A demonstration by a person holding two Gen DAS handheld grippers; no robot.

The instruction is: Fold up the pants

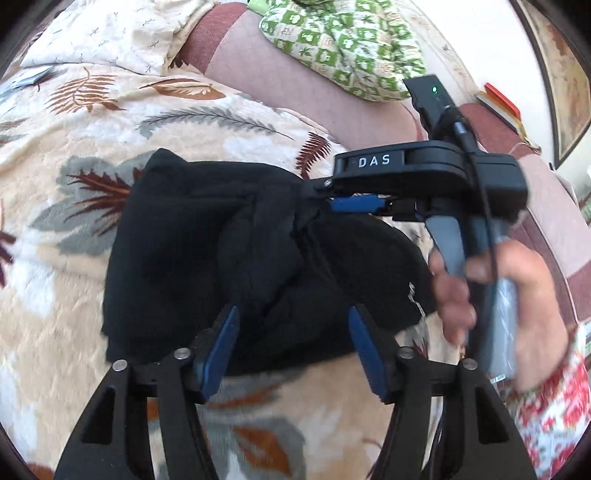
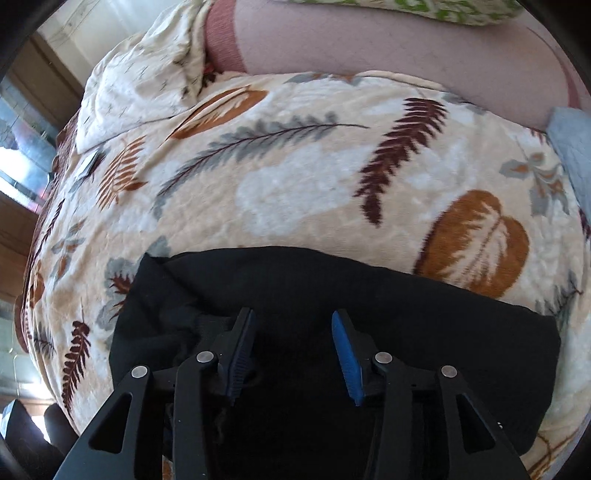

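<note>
Black pants [image 1: 236,258] lie bunched in a rough folded heap at the middle of the left wrist view, resting on a cream blanket [image 1: 55,295] printed with brown and grey leaves. At the upper left of that frame a pale patterned pillow [image 1: 110,33] sits behind the blanket. Low in the centre, the left gripper [image 1: 291,325] hangs over the near edge of the pants with its blue-padded jaws spread wide and nothing between them. Right of centre, the right gripper [image 1: 332,201] comes in sideways, its tips at the top fold of the cloth; from here I cannot tell how its jaws stand. Farther right, the person's hand [image 1: 491,295] wraps the grey handle. A green-and-white cushion [image 1: 343,44] lies at the upper right.

In the right wrist view, the pants [image 2: 406,314] fill the lower middle of the frame, and the right gripper [image 2: 291,328] shows its jaws apart, clamping nothing.
</note>
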